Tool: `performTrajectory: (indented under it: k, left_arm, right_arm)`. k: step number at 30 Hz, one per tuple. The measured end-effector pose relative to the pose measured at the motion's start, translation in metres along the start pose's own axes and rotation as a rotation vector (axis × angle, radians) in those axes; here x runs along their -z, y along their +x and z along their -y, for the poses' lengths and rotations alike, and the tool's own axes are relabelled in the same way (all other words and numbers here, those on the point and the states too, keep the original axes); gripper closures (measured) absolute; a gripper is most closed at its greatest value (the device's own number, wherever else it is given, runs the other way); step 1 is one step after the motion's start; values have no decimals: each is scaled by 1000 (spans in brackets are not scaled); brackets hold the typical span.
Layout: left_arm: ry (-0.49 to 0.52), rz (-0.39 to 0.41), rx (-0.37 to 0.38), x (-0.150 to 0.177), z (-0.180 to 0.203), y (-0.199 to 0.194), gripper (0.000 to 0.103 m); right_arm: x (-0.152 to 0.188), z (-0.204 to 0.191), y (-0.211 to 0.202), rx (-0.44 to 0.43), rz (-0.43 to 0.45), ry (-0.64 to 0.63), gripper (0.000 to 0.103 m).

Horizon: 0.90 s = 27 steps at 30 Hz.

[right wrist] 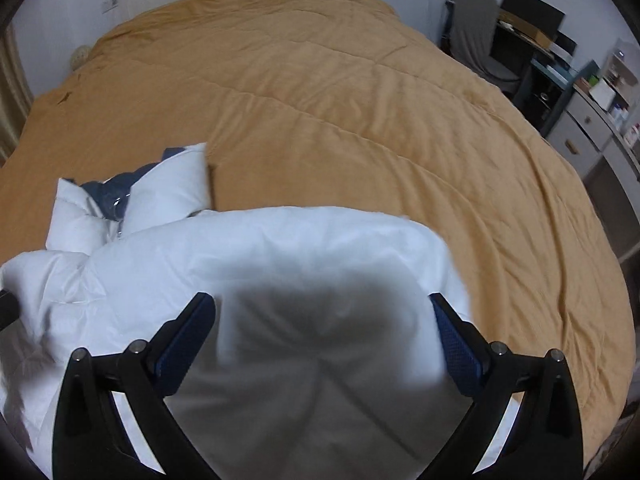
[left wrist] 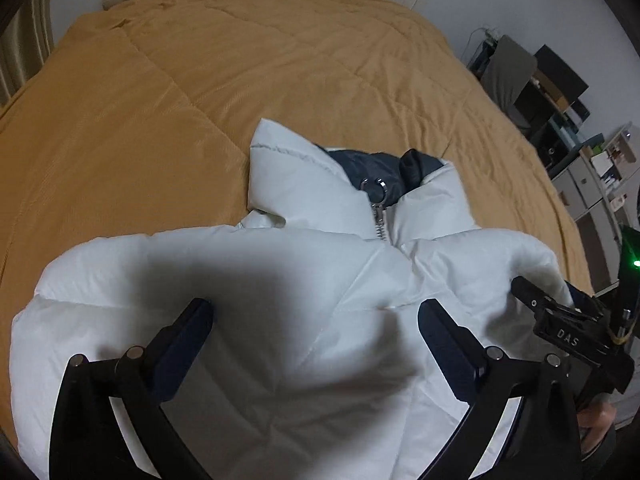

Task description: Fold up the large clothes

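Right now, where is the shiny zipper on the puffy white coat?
In the left wrist view the zipper sits centre-frame at the neck of the white coat, under its dark blue collar lining, on the mustard bedspread.

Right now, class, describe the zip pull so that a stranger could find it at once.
Start at the mustard bedspread, then the white puffer jacket lying on it. At its collar, against the navy lining, sits the zip pull: the only shiny metal ring there.

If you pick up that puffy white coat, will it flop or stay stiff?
The coat would probably flop and sag: it lies in soft, puffy folds on the blanket. It looks light for its size, being so puffed up. Its smooth, shiny cloth may slip between the fingers of the open left hand-held gripper.
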<state>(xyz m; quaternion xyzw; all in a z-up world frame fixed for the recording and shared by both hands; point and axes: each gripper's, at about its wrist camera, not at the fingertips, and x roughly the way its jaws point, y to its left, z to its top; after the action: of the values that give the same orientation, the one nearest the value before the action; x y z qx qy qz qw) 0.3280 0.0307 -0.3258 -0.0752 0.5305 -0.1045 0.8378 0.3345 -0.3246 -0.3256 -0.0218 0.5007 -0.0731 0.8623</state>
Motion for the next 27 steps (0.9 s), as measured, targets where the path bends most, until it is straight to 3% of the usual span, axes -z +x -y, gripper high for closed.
performTrajectory:
  k: [3,5,8,10,12,16,18,19,21,24,27]
  left_arm:
    - [34,-4,-127,-2,-7,24,0]
    - [-14,-4,-134,-3,-27,27,0]
    - [-91,41,-216,-2,-60,12,0]
    - [-134,79,-260,7,-77,-11,0]
    - [-147,124,-232,25,-82,-38,0]
    - [-168,135,-160,91,-78,-82,0]
    - [-150,116,-142,121,-74,-89,0]
    - [-147,107,-150,135,-74,-90,0]
    - [-136,106,-174,160,-77,-89,0]
    - [-123,132,-174,177,-80,-93,0]
    - [-154,144,-180,183,-82,-91,0]
  right_arm:
    - [1,6,19,56,-29,-23,0]
    - [1,30,21,48,-45,44,0]
    - [0,62,13,177,-55,108,0]
    - [7,78,-8,121,-33,170,0]
    - [22,76,-42,-21,28,188,0]
    - [68,26,-109,-194,163,34,0]
    - [97,-9,-121,-199,200,-111,0]
    - [113,-27,-115,-159,185,-182,0]
    - [135,-44,-78,-107,65,-258,0]
    - [143,-27,-55,-194,61,-185,0]
    - [135,-26,-51,-204,32,-182,0]
